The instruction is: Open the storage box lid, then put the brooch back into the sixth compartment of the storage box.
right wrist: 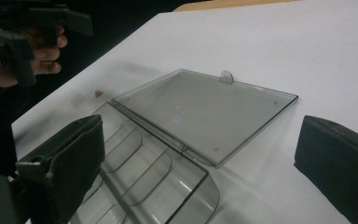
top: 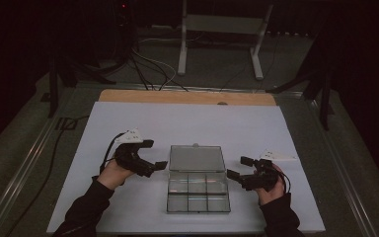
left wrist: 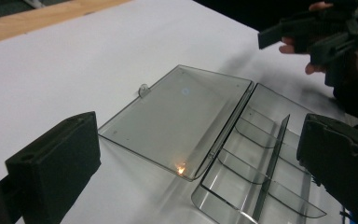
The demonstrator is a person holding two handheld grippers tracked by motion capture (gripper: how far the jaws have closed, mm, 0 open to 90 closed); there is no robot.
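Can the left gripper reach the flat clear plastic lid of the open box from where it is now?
Probably yes. The left gripper hangs beside the clear plastic compartment box with its jaws open, and the flat clear plastic lid lies spread on the white table sheet with nothing between them. The right gripper is on the other side.

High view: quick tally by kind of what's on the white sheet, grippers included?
Clear plastic compartment box, lid laid open flat: 1
Handheld grippers, both with jaws wide open and nothing between them: 2, the left gripper and the right gripper
Total: 3
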